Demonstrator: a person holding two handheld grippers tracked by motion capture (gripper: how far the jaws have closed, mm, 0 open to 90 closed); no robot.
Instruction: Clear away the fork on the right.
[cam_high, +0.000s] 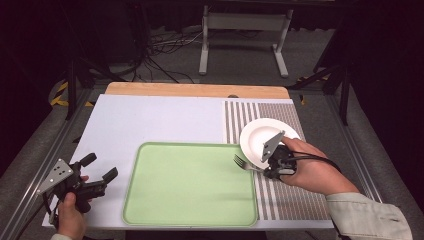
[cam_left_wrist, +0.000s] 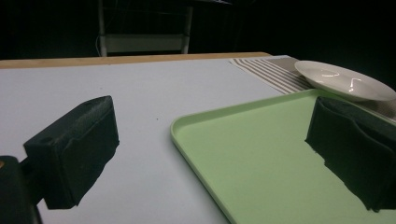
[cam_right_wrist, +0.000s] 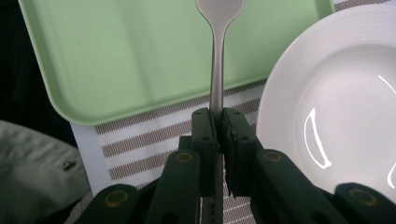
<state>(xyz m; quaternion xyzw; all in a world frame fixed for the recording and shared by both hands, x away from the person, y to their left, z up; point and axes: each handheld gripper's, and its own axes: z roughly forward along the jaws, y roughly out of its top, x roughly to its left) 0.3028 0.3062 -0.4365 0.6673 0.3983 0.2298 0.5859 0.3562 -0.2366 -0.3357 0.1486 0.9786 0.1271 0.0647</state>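
White surface (cam_high: 150, 120): right claw (cam_right_wrist: 217, 122) clamping fork (cam_right_wrist: 217, 56), carrying toward green tray (cam_high: 190, 185); left claw (cam_high: 100, 170) idling open, empty. Next: lowering, releasing.

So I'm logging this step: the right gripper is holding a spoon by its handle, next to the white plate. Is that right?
Not quite: it is a fork, not a spoon. The high view shows its tines pointing toward the green tray. The rest holds: the right gripper is shut on the handle, next to the white plate.
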